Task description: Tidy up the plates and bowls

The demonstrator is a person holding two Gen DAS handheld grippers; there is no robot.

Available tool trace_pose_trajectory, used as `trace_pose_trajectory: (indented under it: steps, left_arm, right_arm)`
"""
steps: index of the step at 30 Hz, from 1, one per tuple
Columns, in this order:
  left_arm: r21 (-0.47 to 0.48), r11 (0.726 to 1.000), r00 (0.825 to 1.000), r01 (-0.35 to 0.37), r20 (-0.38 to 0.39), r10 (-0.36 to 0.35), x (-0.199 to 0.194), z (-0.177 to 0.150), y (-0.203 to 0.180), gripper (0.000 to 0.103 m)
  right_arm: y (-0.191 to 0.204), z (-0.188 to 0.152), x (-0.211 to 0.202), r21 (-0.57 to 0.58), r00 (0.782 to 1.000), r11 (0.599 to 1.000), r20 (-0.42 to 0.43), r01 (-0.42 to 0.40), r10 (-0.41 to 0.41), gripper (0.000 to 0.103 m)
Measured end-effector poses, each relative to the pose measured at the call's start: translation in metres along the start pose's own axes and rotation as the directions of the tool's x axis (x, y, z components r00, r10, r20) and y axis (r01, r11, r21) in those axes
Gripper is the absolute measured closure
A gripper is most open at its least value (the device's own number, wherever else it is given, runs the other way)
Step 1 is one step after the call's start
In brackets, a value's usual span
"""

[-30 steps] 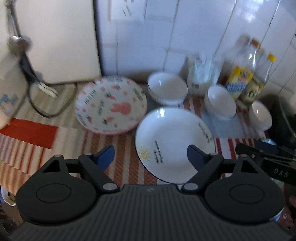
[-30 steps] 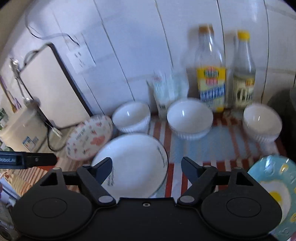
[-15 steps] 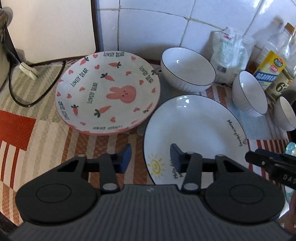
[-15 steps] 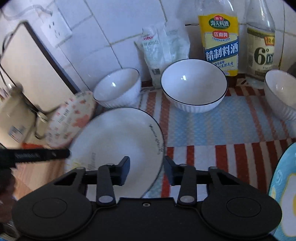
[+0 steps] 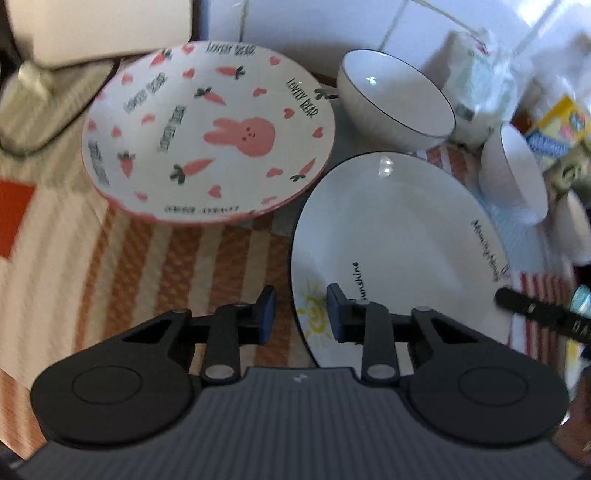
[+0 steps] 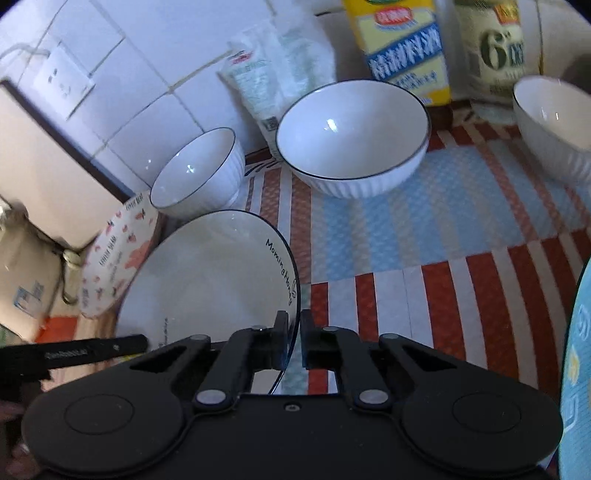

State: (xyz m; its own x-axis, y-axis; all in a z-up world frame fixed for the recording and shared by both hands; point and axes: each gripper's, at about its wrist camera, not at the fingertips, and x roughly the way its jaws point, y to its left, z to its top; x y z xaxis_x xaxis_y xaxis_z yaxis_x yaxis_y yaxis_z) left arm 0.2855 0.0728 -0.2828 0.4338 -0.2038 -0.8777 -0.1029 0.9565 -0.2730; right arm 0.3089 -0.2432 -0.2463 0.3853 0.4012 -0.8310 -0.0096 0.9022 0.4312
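A white plate with a sun drawing [image 5: 399, 236] lies on the striped mat; it also shows in the right wrist view [image 6: 207, 280]. My left gripper [image 5: 300, 314] is partly open, its jaws straddling the plate's near-left rim. My right gripper [image 6: 292, 339] has narrowed to a small gap around the plate's right rim. A pink bunny plate [image 5: 207, 129] lies to the left, also seen in the right wrist view [image 6: 110, 258]. Three white bowls [image 6: 354, 136], [image 6: 199, 173], [image 6: 554, 125] stand behind.
Two bottles [image 6: 406, 48], [image 6: 495, 48] and a plastic bag [image 6: 277, 74] stand against the tiled wall. A blue patterned plate [image 6: 576, 354] is at the right edge. A white board [image 5: 99, 26] and a cable [image 5: 26, 122] are at the left.
Both grippers have moved down and forward onto the white plate's rim. Both jaws have narrowed, the right more than the left.
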Motion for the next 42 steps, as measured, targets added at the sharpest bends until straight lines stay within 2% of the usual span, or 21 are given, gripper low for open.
trace_pose_trajectory:
  steps: [1,4,8,10,15,19,24,29,37,42]
  left_arm:
    - [-0.011,1.000,1.000,0.018,0.004,-0.018,0.000,-0.001,0.001,0.085]
    - [-0.019,1.000,1.000,0.016,0.020,-0.016,-0.001,-0.004,-0.001,0.084]
    - [-0.013,1.000,1.000,-0.002,0.031,0.002,-0.002,-0.004,-0.003,0.084]
    - [-0.015,1.000,1.000,-0.013,0.028,0.014,-0.002,-0.003,-0.005,0.084]
    - [0.059,0.997,0.998,-0.048,0.041,0.045,-0.008,-0.006,-0.016,0.084]
    - [0.119,0.992,0.998,-0.047,0.047,0.041,-0.022,-0.013,-0.028,0.084]
    - [0.196,0.979,0.997,-0.059,0.066,0.047,-0.041,-0.026,-0.047,0.084]
    - [0.240,0.970,0.997,-0.043,0.080,0.024,-0.058,-0.044,-0.061,0.084]
    - [0.281,0.960,0.998,-0.018,0.055,0.002,-0.064,-0.068,-0.078,0.084]
    - [0.244,0.969,1.000,0.025,-0.002,-0.025,-0.048,-0.069,-0.079,0.084]
  right_arm:
    - [0.000,0.000,0.000,-0.003,1.000,1.000,-0.001,-0.001,0.001,0.094]
    - [0.002,-0.001,0.002,-0.014,1.000,1.000,-0.002,0.003,-0.003,0.093]
    - [-0.006,0.001,0.012,0.050,0.998,0.998,-0.040,-0.036,0.038,0.091]
    - [-0.003,0.002,0.017,0.042,0.998,0.999,-0.052,-0.032,0.034,0.089]
    - [0.000,0.003,0.013,0.017,0.997,1.000,-0.071,-0.022,0.023,0.089]
    - [0.007,-0.003,-0.003,-0.065,1.000,0.998,-0.025,0.008,-0.010,0.087]
    - [0.000,-0.017,-0.026,-0.068,1.000,0.998,0.004,0.009,-0.008,0.087]
    - [-0.008,-0.036,-0.052,-0.072,0.999,0.997,0.031,0.014,-0.012,0.086]
    - [-0.022,-0.062,-0.076,-0.068,0.997,0.997,0.064,0.036,-0.032,0.086]
    - [-0.030,-0.071,-0.072,-0.090,0.992,0.993,0.113,0.071,-0.060,0.086]
